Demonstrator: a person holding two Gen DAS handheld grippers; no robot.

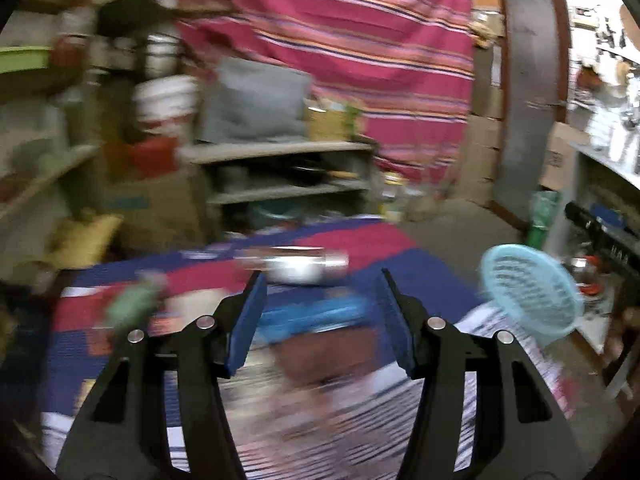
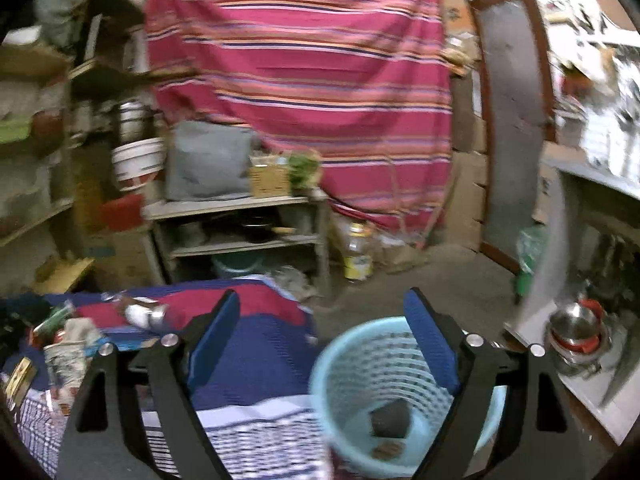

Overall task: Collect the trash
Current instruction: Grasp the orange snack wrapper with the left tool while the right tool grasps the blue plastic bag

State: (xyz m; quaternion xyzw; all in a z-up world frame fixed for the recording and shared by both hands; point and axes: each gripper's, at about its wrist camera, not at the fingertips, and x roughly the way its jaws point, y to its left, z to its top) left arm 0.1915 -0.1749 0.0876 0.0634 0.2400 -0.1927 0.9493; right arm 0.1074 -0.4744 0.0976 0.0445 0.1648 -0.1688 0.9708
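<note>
Right gripper [image 2: 322, 322], empty, above basket [image 2: 360, 364]

Big striped pink cloth [image 2: 304, 92] hangs across the back. Right below it on the left there's a grey shelf [image 2: 236, 208] with a grey cushion [image 2: 208, 160] and a small box [image 2: 269, 179] on top, and a yellow bottle [image 2: 357, 252] sits on the floor right of the shelf.

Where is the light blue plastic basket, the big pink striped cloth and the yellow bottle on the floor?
Light blue plastic mesh basket [image 2: 360, 380]: right wrist view, on its inner wall.
Big pink striped hanging cloth [image 2: 320, 92]: right wrist view, on its middle.
Yellow-labelled plastic bottle on the floor [image 2: 357, 254]: right wrist view, on its body.
</note>
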